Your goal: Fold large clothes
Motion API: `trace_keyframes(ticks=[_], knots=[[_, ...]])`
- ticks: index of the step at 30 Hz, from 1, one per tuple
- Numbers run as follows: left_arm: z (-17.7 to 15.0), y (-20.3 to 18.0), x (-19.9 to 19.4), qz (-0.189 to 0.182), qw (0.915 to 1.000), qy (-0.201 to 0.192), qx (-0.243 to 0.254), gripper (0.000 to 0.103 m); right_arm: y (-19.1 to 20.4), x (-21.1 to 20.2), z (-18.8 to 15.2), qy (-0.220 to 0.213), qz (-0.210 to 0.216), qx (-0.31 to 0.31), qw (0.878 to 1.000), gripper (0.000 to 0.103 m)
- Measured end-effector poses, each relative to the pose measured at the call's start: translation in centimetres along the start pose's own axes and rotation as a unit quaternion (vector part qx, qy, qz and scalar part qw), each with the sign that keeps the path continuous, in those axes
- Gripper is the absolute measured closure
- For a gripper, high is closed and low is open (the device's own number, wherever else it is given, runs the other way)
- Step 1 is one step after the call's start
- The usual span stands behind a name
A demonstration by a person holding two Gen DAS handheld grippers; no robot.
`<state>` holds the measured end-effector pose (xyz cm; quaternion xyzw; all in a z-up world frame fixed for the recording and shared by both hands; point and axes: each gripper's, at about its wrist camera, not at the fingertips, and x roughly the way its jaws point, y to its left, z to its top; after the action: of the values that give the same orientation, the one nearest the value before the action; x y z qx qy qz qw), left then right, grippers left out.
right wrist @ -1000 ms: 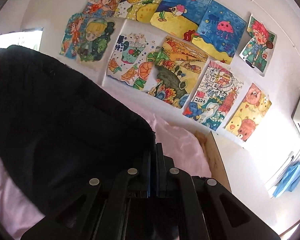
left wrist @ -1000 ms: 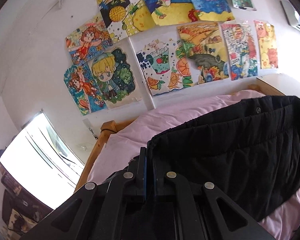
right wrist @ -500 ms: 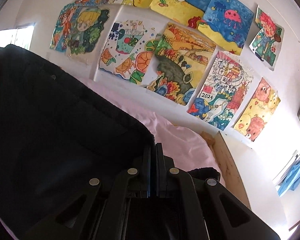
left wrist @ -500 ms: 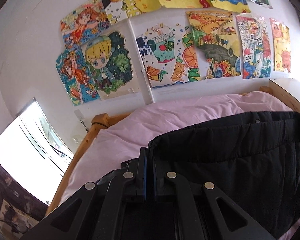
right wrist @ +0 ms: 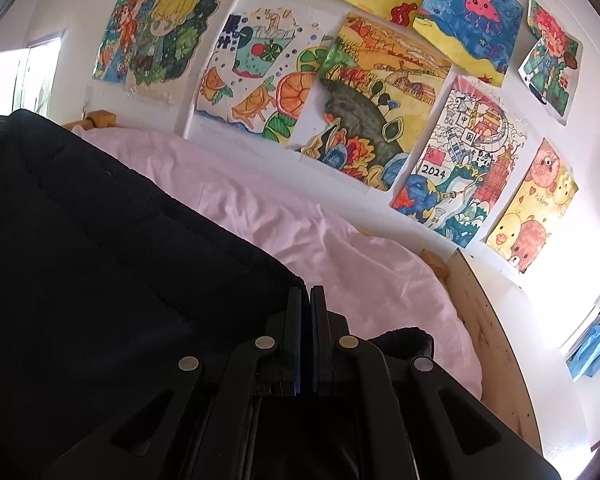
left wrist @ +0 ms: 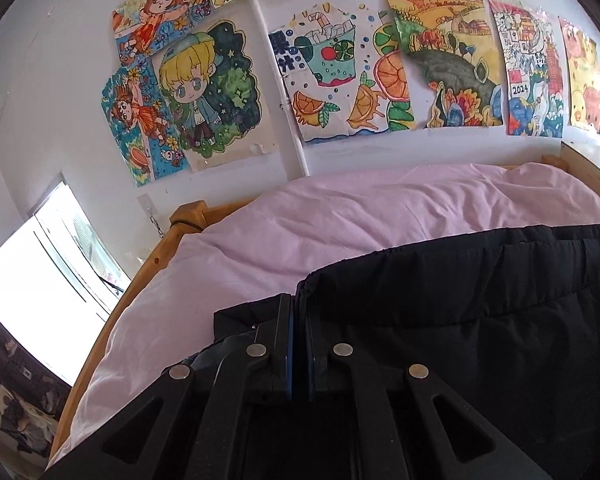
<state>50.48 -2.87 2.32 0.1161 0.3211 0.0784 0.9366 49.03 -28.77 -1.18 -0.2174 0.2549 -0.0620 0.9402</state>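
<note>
Basically mid-fold: left gripper (left wrist: 298, 304) pinches the left corner of the black garment (left wrist: 480, 320) — jaws pressed together on the fabric edge — with the garment stretched across the pink bedding (left wrist: 340, 224). Right gripper (right wrist: 305, 300) clamps the opposite corner likewise. Best to keep both grips level and the edge taut, lowering evenly so the fold lands square, no sag mid-span.

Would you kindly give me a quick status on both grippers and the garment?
Left gripper and right gripper shut on black garment. Garment held over pink bedding. Nothing in the way.
</note>
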Motion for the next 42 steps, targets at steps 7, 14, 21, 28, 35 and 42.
trace_keyframes(ticks=[7, 14, 21, 28, 35, 42], knots=[[-0.2, -0.7, 2.3, 0.003, 0.9999, 0.013, -0.007, 0.098, 0.7, 2.3, -0.3, 0.019, 0.001, -0.004, 1.0, 0.1], [-0.8, -1.1, 4.5, -0.003, 0.9989, 0.043, -0.017, 0.096, 1.6, 4.8, -0.8, 0.044, 0.006, -0.008, 0.999, 0.099], [-0.6, -0.5, 4.3, -0.024, 0.9976, 0.057, -0.029, 0.094, 1.5, 6.5, -1.2, 0.059, -0.004, -0.007, 0.998, 0.1], [-0.7, 0.2, 3.3, -0.061, 0.9948, 0.071, -0.039, 0.071, 0.2, 7.2, -1.8, 0.07, 0.021, 0.028, 0.997, 0.1], [-1.0, 0.2, -1.3, -0.109, 0.9934, 0.019, -0.031, 0.015, -3.4, 4.8, -1.8, 0.03, 0.14, 0.101, 0.985, 0.037], [-4.5, -3.0, -5.2, -0.265, 0.963, 0.01, 0.049, 0.009, -3.6, -1.4, -6.2, 0.021, 0.253, 0.091, 0.963, 0.035]])
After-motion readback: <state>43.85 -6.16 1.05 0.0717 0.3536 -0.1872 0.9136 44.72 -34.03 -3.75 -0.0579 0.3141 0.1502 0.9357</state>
